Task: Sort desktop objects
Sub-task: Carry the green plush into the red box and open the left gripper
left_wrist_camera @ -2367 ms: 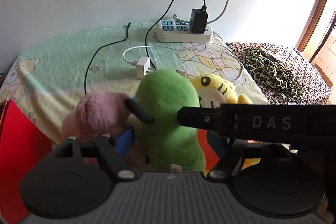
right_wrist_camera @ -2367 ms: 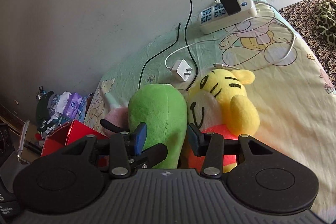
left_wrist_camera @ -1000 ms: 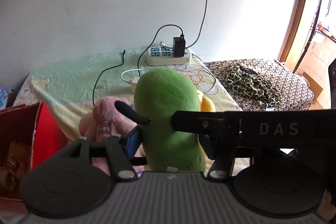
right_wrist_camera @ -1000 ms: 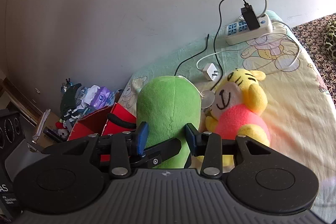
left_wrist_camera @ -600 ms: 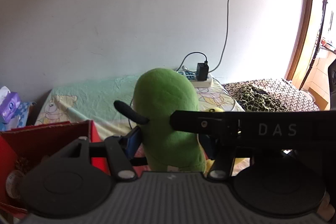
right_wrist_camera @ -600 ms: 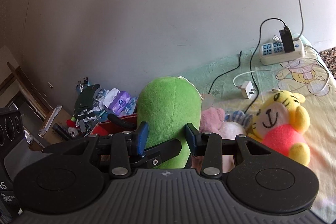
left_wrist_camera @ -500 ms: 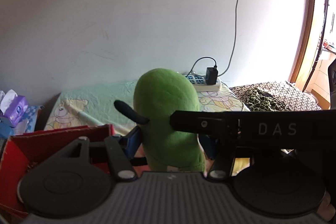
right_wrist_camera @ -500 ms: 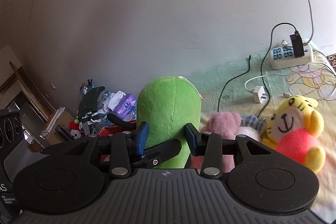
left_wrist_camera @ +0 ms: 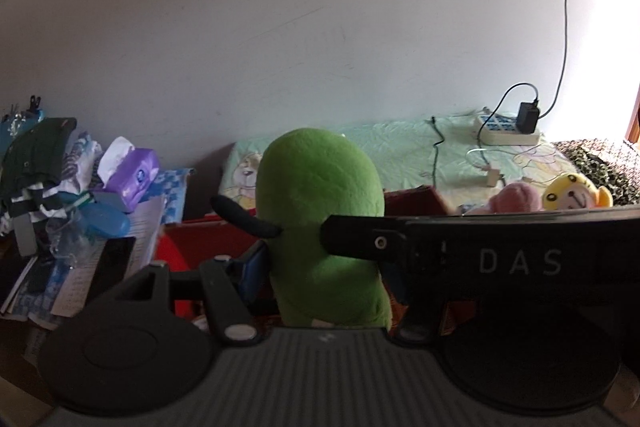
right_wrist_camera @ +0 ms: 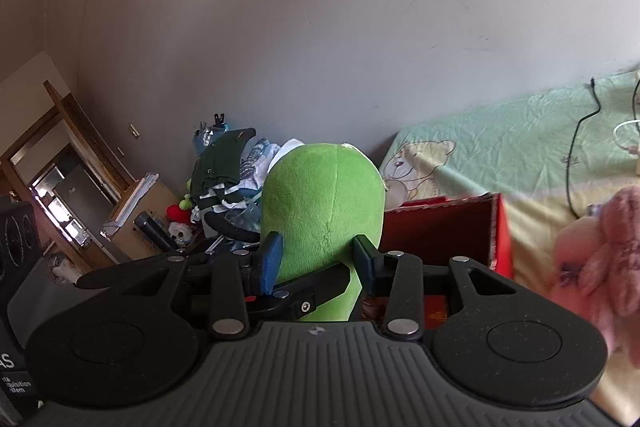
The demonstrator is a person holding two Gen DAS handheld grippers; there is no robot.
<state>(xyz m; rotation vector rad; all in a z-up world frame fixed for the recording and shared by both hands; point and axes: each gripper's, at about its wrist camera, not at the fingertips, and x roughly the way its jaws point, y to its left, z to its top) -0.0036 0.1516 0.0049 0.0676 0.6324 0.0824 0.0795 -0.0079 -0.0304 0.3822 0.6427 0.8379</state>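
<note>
Green plush toy (right_wrist_camera: 322,203) clamped low on body by both left gripper (left_wrist_camera: 320,267) and right gripper (right_wrist_camera: 316,259), held upright over red box (right_wrist_camera: 448,227). Likely light, soft, compressible; pads dent fabric. Mid-body grip best; black stub (left_wrist_camera: 244,217) too floppy.

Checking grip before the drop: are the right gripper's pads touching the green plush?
Touching. The right wrist view shows the right gripper with both blue pads pressed into the sides of the green plush.
</note>
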